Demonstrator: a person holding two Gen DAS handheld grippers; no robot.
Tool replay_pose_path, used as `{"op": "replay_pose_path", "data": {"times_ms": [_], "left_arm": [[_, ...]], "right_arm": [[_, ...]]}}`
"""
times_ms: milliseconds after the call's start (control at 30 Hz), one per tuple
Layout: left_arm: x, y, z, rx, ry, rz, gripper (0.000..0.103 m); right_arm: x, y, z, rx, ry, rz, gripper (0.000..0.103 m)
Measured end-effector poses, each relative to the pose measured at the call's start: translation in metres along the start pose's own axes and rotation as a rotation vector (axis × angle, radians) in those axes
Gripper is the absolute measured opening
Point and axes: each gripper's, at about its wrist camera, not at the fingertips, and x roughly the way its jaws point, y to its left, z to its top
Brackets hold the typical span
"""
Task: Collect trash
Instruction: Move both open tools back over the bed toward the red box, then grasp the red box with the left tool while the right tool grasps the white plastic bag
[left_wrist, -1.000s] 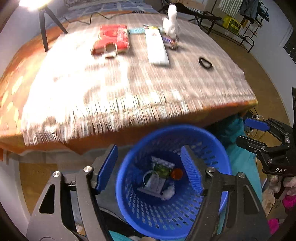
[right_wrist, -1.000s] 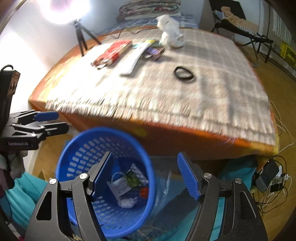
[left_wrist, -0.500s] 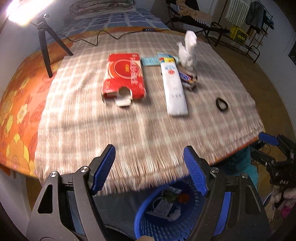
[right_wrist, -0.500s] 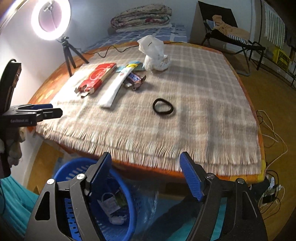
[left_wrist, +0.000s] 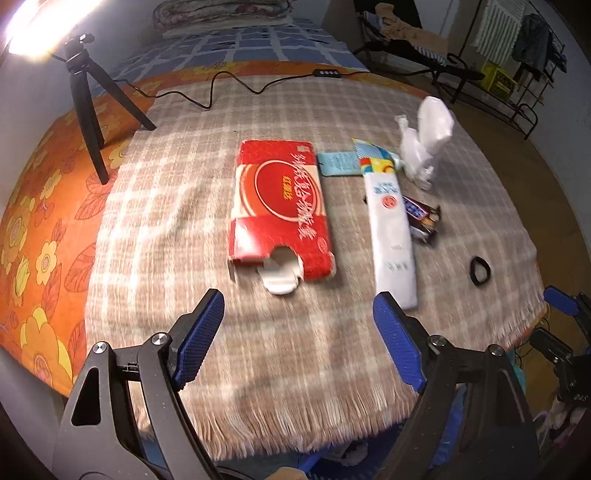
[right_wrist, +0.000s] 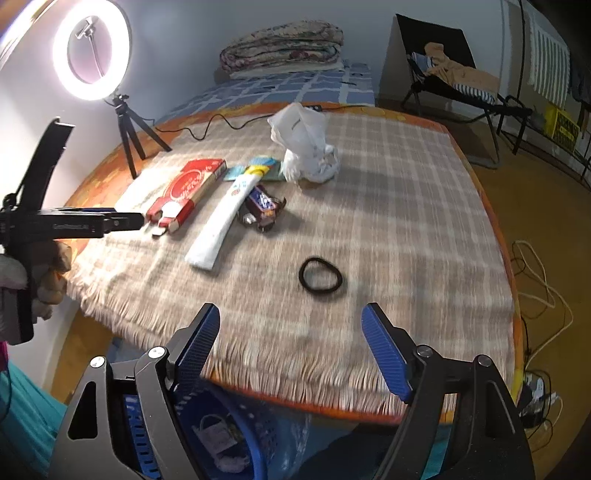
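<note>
Trash lies on the plaid cloth: a red box (left_wrist: 281, 210) (right_wrist: 186, 188), a long white wrapper (left_wrist: 391, 229) (right_wrist: 225, 218), a dark candy wrapper (left_wrist: 421, 218) (right_wrist: 260, 208), a crumpled white plastic bag (left_wrist: 424, 144) (right_wrist: 304, 147), a teal packet (left_wrist: 338, 162) and a black hair band (left_wrist: 479, 270) (right_wrist: 320, 277). My left gripper (left_wrist: 299, 336) is open and empty, above the cloth's near edge, short of the red box. My right gripper (right_wrist: 290, 339) is open and empty, just short of the hair band. The blue basket (right_wrist: 255, 443) with trash sits below the table edge.
A ring light on a tripod (right_wrist: 122, 122) (left_wrist: 88, 107) stands at the table's far left, its cable (left_wrist: 221, 85) running across the back. A bed (right_wrist: 280, 85) and a folding chair (right_wrist: 454, 85) are behind. Cables (right_wrist: 535, 273) lie on the floor at right.
Both grippers rose from over the blue basket and swung forward over the table. The basket dropped to the bottom of both views. Both stay open and empty.
</note>
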Motion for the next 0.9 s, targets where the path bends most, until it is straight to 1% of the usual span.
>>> {"op": "replay_pose_path", "data": {"times_ms": [200,367,500,800,867,900], "left_arm": [[0.02,0.006,0.024,-0.006,0.017,0.025,0.085],[0.035,0.01,0.038,-0.02,0.025,0.026,0.085],[0.047,0.008,0.048,-0.005,0.039,0.044,0.085],[0.074,0.011,0.061,0.008,0.079,0.085,0.086],[0.077,0.011,0.063,0.008,0.073,0.096,0.091],[0.078,0.011,0.065,0.009,0.07,0.101,0.091]], "right_arm": [[0.014,0.001,0.029,0.004,-0.021,0.009,0.079],[0.031,0.003,0.056,0.015,-0.04,0.011,0.08],[0.05,0.006,0.077,0.012,-0.044,-0.004,0.08],[0.09,0.009,0.104,0.033,-0.023,-0.029,0.08],[0.097,0.008,0.108,0.042,-0.022,-0.041,0.08],[0.1,0.007,0.11,0.052,-0.02,-0.047,0.08]]}}
